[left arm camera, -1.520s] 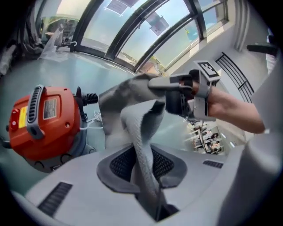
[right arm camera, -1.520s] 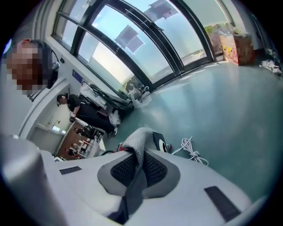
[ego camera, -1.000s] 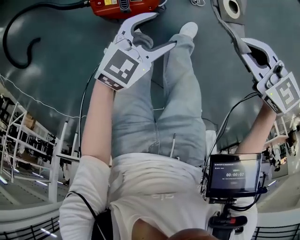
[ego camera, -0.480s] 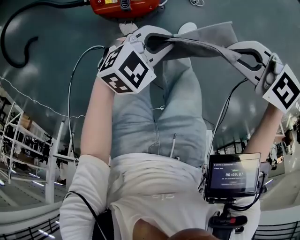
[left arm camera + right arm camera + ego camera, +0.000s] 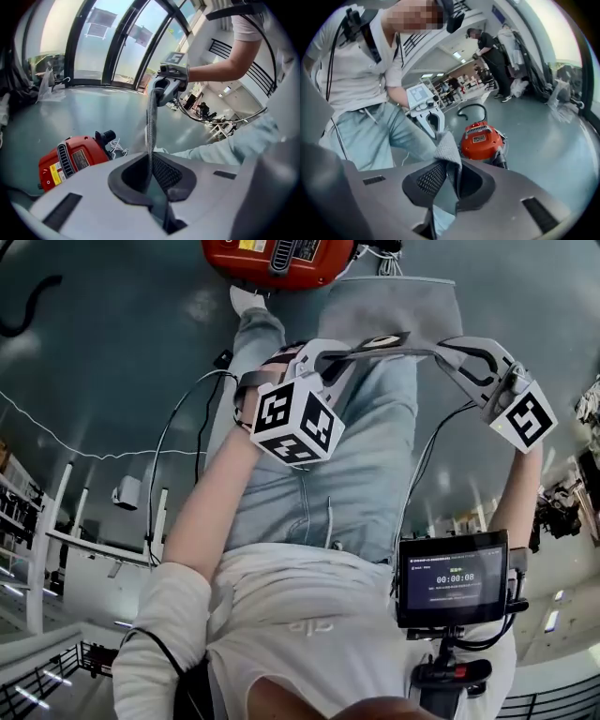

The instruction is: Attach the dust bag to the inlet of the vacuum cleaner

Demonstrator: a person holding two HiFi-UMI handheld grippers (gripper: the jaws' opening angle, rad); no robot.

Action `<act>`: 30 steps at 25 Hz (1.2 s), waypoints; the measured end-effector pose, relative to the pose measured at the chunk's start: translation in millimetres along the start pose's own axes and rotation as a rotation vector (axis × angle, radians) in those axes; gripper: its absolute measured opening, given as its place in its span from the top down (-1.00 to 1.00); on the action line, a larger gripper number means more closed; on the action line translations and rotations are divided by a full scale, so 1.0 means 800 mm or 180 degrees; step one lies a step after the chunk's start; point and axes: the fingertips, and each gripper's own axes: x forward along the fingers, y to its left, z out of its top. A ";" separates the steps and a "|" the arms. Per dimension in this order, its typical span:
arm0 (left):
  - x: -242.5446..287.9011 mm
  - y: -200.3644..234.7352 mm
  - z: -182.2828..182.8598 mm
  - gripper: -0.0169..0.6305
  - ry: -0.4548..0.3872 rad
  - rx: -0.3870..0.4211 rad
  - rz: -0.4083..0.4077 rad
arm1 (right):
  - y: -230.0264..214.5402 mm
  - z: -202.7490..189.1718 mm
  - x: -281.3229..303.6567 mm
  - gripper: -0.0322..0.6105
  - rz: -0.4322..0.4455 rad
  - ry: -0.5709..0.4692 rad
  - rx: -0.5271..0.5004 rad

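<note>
Clamping dust bag (image 5: 394,310): left gripper (image 5: 151,171), right gripper (image 5: 450,180)

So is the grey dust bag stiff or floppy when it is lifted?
Probably floppy: the dust bag drapes limp between the left gripper and right gripper. Likely light too: two edge pinches carry it.

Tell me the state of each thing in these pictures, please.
dust bag: held up, stretched between both grippers.
left gripper: jaws shut on the dust bag.
right gripper: jaws shut on the dust bag.
vacuum cleaner: on the floor, no bag attached.
screen: on.
</note>
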 end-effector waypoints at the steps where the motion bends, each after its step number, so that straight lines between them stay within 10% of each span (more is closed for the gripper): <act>1: 0.002 -0.001 -0.001 0.87 0.0077 0.0085 -0.0057 | 0.009 -0.012 0.005 0.80 -0.0089 0.0163 -0.0099; 5: 0.014 0.011 -0.010 0.87 0.0448 0.0732 -0.0481 | 0.033 -0.028 0.028 0.79 -0.0518 0.0315 0.0095; 12: 0.041 0.006 -0.008 0.87 0.0502 0.0704 -0.0331 | 0.021 -0.039 0.084 0.79 -0.0258 0.1023 -0.0368; 21: 0.052 -0.001 -0.022 0.87 0.0448 0.0017 -0.0383 | 0.011 -0.071 0.130 0.80 -0.0052 0.1519 -0.0169; 30: 0.108 0.028 0.004 0.87 0.0130 -0.0379 0.0534 | -0.065 -0.100 0.103 0.82 -0.0883 0.2015 -0.1397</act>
